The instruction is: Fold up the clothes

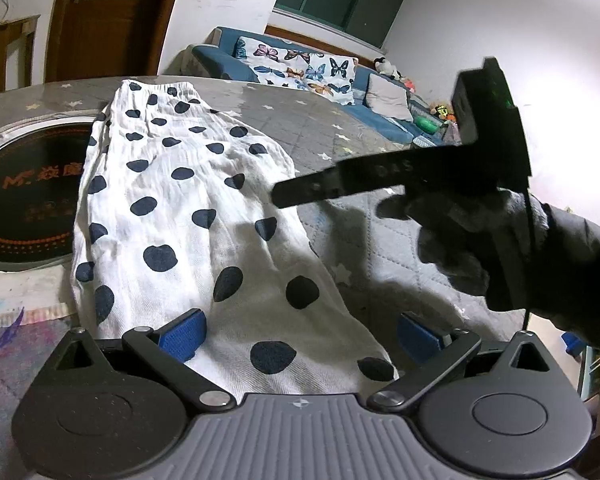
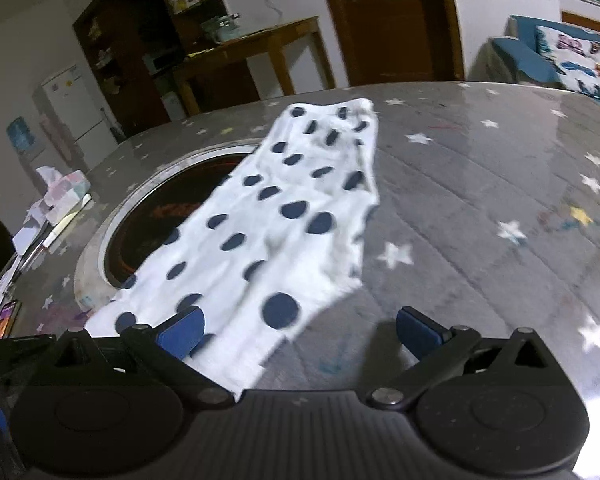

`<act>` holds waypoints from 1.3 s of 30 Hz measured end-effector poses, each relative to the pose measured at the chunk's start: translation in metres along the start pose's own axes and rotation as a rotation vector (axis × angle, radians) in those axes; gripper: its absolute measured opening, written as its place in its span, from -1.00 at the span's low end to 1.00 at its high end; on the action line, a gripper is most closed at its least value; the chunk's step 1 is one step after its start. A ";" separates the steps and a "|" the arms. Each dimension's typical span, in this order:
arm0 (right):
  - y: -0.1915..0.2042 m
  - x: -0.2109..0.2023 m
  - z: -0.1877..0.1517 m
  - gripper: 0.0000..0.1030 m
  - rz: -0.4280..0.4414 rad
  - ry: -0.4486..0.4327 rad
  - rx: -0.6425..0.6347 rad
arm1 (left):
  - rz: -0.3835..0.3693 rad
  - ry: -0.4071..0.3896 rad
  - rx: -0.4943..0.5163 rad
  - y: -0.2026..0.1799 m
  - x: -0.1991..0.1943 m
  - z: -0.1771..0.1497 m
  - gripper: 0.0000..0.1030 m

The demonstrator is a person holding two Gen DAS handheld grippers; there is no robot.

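The polka-dot garment (image 1: 188, 216) lies lengthwise through the centre of both views on the star-print table (image 2: 480, 200), seemingly folded once though blur hides its layers, while left gripper (image 1: 300, 338) and right gripper (image 2: 298, 334) gape wide, holding nothing

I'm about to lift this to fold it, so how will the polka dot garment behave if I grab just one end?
The garment looks thin and wrinkled, so it will likely droop limply rather than hold shape. It seems light for its size. The table looks glossy, so the far end may slide along instead of staying put.
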State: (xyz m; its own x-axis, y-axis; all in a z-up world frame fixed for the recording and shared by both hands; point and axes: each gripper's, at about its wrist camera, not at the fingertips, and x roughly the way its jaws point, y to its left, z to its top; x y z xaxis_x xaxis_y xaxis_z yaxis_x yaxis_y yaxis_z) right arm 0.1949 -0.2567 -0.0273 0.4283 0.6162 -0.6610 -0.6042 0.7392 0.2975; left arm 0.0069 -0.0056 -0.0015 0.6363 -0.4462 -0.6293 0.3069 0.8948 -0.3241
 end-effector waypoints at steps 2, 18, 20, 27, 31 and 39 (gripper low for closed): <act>-0.006 -0.004 -0.002 1.00 -0.003 -0.011 0.018 | 0.001 0.001 0.001 0.000 0.000 0.000 1.00; -0.007 0.016 0.012 0.95 0.004 -0.054 0.048 | 0.019 0.011 -0.024 0.001 -0.004 0.003 1.00; -0.004 0.019 0.012 0.98 -0.008 -0.046 0.035 | 0.029 0.005 -0.038 0.005 -0.008 0.005 1.00; -0.006 0.021 0.009 1.00 -0.034 -0.033 0.009 | 0.067 -0.018 -0.091 0.020 -0.024 0.011 1.00; -0.008 0.021 0.008 1.00 -0.029 -0.041 0.015 | 0.089 -0.031 -0.121 0.029 -0.032 0.015 1.00; -0.003 0.021 0.000 1.00 -0.041 -0.066 -0.042 | 0.219 -0.036 -0.155 0.051 -0.032 0.022 1.00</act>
State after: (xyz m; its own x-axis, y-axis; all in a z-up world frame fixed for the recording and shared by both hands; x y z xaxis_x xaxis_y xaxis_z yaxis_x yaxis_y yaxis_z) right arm 0.2056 -0.2463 -0.0423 0.4963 0.6030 -0.6245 -0.6124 0.7531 0.2405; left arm 0.0176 0.0543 0.0173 0.7015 -0.2392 -0.6713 0.0492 0.9560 -0.2892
